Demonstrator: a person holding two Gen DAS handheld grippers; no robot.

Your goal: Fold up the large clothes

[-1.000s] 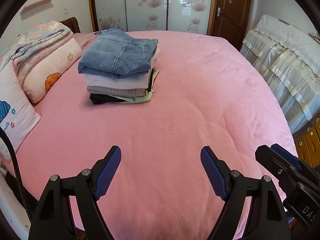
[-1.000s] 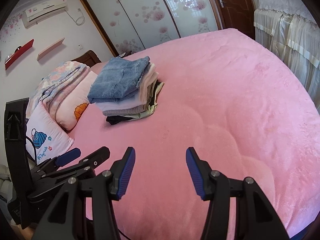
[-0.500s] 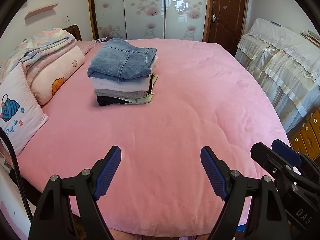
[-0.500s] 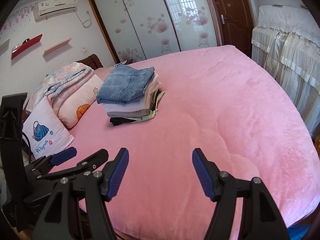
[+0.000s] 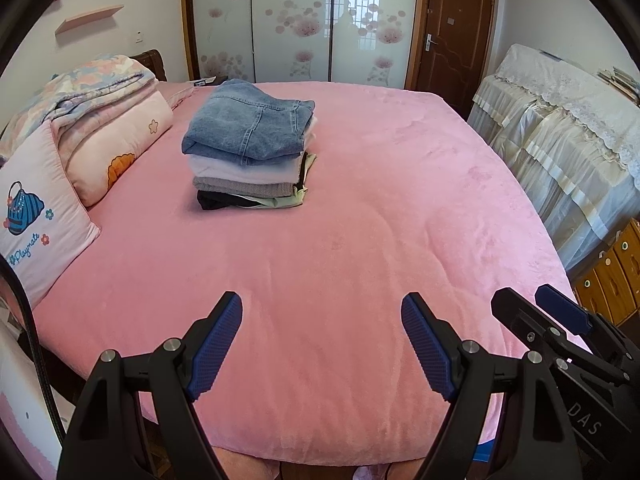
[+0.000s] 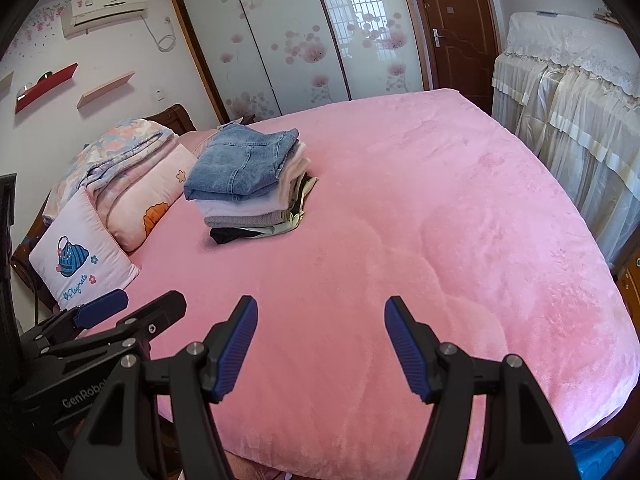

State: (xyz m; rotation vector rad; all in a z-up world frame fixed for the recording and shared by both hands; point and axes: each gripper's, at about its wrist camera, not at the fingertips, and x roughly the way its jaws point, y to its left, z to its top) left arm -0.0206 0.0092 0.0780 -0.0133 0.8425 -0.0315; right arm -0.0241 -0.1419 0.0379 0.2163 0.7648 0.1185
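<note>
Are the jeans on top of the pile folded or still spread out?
Folded. The jeans sit as a compact block on top of the clothes stack, edges doubled over, none of it spread over the pink bed.

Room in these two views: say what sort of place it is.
A home bedroom, most likely: a wide bed under a pink bedspread, pillows by the headboard, and a sliding-door wardrobe behind. Folded clothes are stacked on the bed.
</note>
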